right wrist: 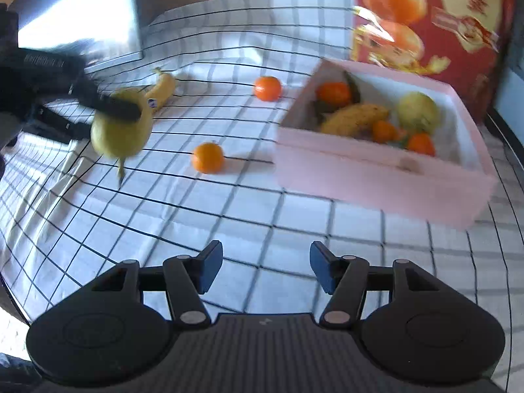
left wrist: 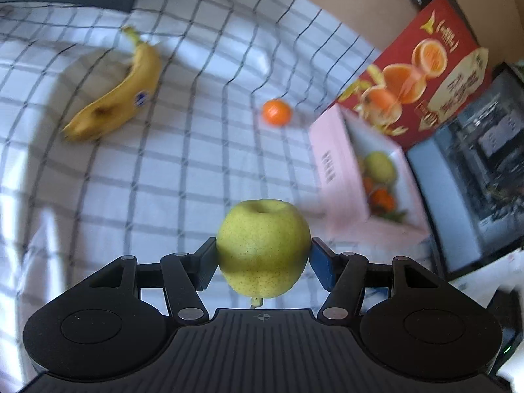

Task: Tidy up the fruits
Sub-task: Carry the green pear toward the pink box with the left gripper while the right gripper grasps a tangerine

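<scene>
1. Left tongs pinch a round, speckled yellow-green pear between blue pads, held above the checked cloth.
2. Right tongs stand partly open and empty over the same cloth.
3. Two smooth tangerines lie loose on the cloth beside the pink box.
4. That rectangular box holds a banana, a pear and several tangerines.
5. Farther off, a curved banana with a sticker lies on the cloth.
6. Behind the pink box stands a red printed carton.
</scene>
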Demonstrator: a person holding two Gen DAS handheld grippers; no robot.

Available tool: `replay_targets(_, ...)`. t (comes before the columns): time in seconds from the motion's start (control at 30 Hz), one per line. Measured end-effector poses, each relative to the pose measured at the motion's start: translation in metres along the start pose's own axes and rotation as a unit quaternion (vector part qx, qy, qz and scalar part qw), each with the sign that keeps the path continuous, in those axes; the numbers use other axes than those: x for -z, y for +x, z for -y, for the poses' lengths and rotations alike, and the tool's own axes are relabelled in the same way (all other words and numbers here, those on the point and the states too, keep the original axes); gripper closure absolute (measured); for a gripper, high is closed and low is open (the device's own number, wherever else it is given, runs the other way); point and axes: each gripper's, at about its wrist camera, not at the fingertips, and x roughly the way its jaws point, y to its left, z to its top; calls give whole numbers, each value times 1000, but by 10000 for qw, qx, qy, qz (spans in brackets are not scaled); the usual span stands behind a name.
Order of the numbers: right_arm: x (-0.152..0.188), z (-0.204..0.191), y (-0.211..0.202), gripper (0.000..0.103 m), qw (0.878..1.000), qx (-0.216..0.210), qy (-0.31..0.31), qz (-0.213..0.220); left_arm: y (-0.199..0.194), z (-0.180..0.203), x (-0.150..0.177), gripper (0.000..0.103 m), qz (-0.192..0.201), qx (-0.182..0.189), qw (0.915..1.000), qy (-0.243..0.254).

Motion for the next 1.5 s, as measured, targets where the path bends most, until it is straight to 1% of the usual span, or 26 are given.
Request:
replay_targets(0.1, -10, -15, 4, 44, 9992, -13, -365, 178, -6, -8, 15, 38, -31, -224, 9997, 17)
replay_targets(0.27, -31, -36, 25, 44, 9963, -45, -748, 409, -16, -24, 30, 38, -7, -329, 9992, -205)
replay_targets(0.4, -47, -48, 49, 45, 9956, -146, -826, 430, -22, -31, 37, 38, 11, -392, 9987, -313)
replay_targets(0.5, -58, -54, 67, 49, 9958, -181, -808, 398, -23, -36, 39, 38, 1, -356, 9984, -439)
replay_targets(0.7, -64, -62, 85, 51, 9950, 16, -945, 315, -20, -33, 38, 38, -103, -284, 9988, -387)
replay_targets(0.73, -65, -62, 87, 52, 9950, 40, -951, 293, -19, -31, 38, 38, -120, -267, 9989, -368)
replay_targets(0.77, -66, -62, 90, 59, 9952, 45, -938, 280, -18, -29, 38, 38, -140, -244, 9990, -341)
replay_targets(0.8, -67, -61, 92, 62, 9955, 34, -905, 266, -16, -27, 38, 38, -158, -226, 9991, -317)
replay_targets(0.83, -67, -59, 93, 70, 9961, -8, -856, 223, -15, -24, 38, 38, -181, -200, 9992, -279)
replay_targets(0.87, -68, -58, 93, 70, 9965, -49, -817, 191, -14, -22, 38, 38, -200, -178, 9993, -243)
replay_targets(0.97, -66, -55, 82, 70, 9969, -126, -738, 256, -10, -12, 38, 38, -278, -92, 9995, -91)
replay_targets(1.1, -58, -53, 51, 70, 9953, -317, -815, 405, -2, 5, 42, 38, -417, 31, 9990, 127)
replay_targets(1.2, -49, -47, 25, 70, 9948, -297, -838, 490, 3, 21, 46, 38, -517, 148, 9981, 306)
replay_targets(1.27, -42, -37, 7, 70, 9956, -249, -746, 514, 6, 33, 48, 38, -582, 237, 9970, 456)
replay_targets(1.37, -31, -15, -21, 70, 9970, -95, -537, 550, 11, 55, 48, 38, -626, 390, 9948, 704)
replay_targets(1.43, -27, 2, -40, 70, 9972, 135, -403, 610, 14, 71, 43, 38, -616, 529, 9928, 879)
replay_targets(1.5, -26, 18, -60, 70, 9959, 422, -272, 758, 16, 88, 33, 38, -564, 682, 9907, 1036)
